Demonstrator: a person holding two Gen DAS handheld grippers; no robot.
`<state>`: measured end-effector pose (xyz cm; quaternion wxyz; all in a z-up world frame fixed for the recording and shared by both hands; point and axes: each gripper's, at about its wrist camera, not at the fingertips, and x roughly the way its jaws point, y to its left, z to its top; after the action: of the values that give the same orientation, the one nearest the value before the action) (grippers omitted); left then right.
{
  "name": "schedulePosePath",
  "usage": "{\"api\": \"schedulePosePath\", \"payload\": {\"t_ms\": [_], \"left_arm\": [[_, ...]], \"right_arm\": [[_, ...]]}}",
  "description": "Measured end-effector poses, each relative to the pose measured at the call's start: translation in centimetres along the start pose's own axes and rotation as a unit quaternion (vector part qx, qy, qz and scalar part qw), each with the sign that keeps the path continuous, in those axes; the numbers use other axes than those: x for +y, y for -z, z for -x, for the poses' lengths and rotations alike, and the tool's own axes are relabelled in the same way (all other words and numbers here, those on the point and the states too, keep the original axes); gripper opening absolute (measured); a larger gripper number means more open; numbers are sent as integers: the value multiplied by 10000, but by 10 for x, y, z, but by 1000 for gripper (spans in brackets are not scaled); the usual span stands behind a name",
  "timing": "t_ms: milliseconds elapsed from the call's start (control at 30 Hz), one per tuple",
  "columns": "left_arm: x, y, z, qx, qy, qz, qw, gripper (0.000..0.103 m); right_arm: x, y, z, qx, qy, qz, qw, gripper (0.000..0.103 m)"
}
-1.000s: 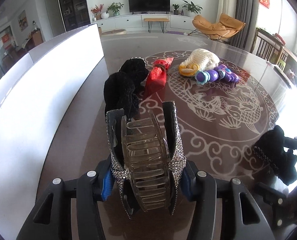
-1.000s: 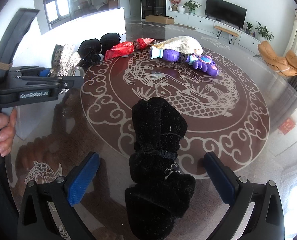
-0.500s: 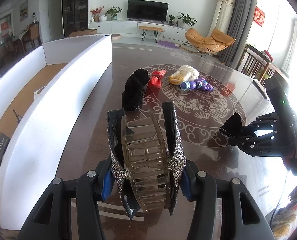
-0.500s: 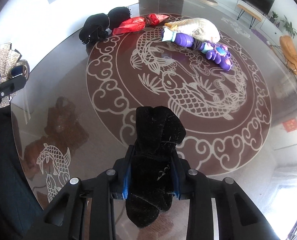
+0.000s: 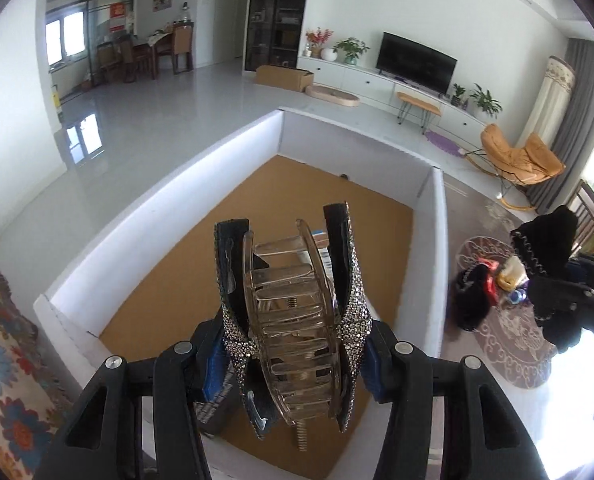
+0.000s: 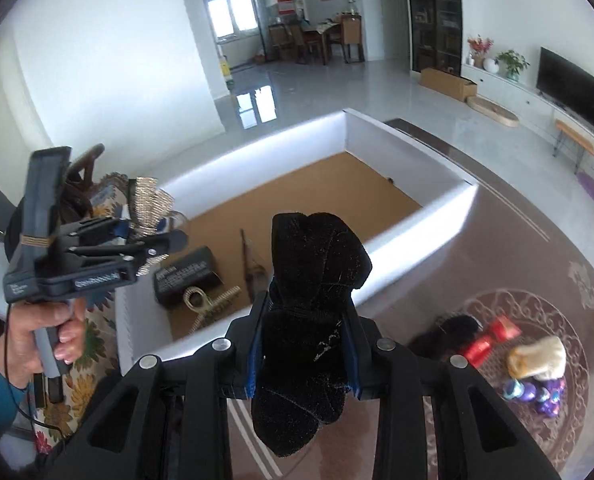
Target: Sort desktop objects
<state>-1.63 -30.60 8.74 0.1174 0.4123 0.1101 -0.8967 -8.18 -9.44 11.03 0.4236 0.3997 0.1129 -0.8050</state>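
Note:
My left gripper [image 5: 293,360] is shut on a rhinestone hair claw clip [image 5: 293,320] and holds it above the brown floor of a white-walled box [image 5: 169,216]. My right gripper [image 6: 303,344] is shut on a black velvet bow [image 6: 313,280], held in the air beside the box's near wall [image 6: 417,220]. In the right wrist view the left gripper [image 6: 153,240] is at the left, with the sparkling clip [image 6: 149,200] in its jaws. From the left wrist view the right gripper [image 5: 577,276] and its black bow [image 5: 545,240] appear at the right edge.
Inside the box lie a black case [image 6: 187,276], a straw-coloured clip [image 6: 205,300] and a thin brown stick [image 6: 249,264]. On the patterned table sit a black hair piece [image 6: 453,328], a red item [image 6: 493,338], a cream knit [image 6: 537,358] and a purple toy [image 6: 537,394]. A hand [image 6: 45,332] grips the left handle.
The right gripper closed on the black bow and lifted it off the table. Both grippers rose and swung left, from over the table to the white box.

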Motion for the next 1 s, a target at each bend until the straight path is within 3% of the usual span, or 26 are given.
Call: {"api": "schedulePosePath", "payload": {"t_ms": [100,200,300,367,433,500,633,700,800,867,1000], "left_arm": [[34,-3,-27,292,-253,222,9990,53],[55,-2,-51,596,-406,355,9968,54],[65,5,-67,882,-681,395,9930,57],[67,12,-66,785,-749,435,9931,71],[63,20,-57,539,-749,445,9947,76],[55,26,-45,350,-720,464,9957,76],[21,37,-14,-53,-250,325,9991,76],[-11,39,-1,-163,35,40,9999,76],[-64,48,19,-262,538,-441,9972,80],[-103,58,28,-254,893,-759,9928,92],[-176,84,21,26,1418,-1316,9811,92]], "right_arm": [[44,-20,-47,52,-394,174,9991,33],[74,-18,-100,422,-545,279,9972,34],[92,-9,-136,691,-434,448,9957,46],[92,-4,-136,626,-472,414,9961,61],[85,1,-118,273,-497,300,9979,75],[74,8,-90,-135,-324,266,9990,80],[26,43,-25,-913,383,224,9948,102],[-4,80,-3,-1038,872,106,9907,103],[-62,140,7,-625,1546,-248,9857,103],[-96,180,15,-187,2034,-480,9777,103],[-141,244,42,171,2587,-944,9612,103]]}}
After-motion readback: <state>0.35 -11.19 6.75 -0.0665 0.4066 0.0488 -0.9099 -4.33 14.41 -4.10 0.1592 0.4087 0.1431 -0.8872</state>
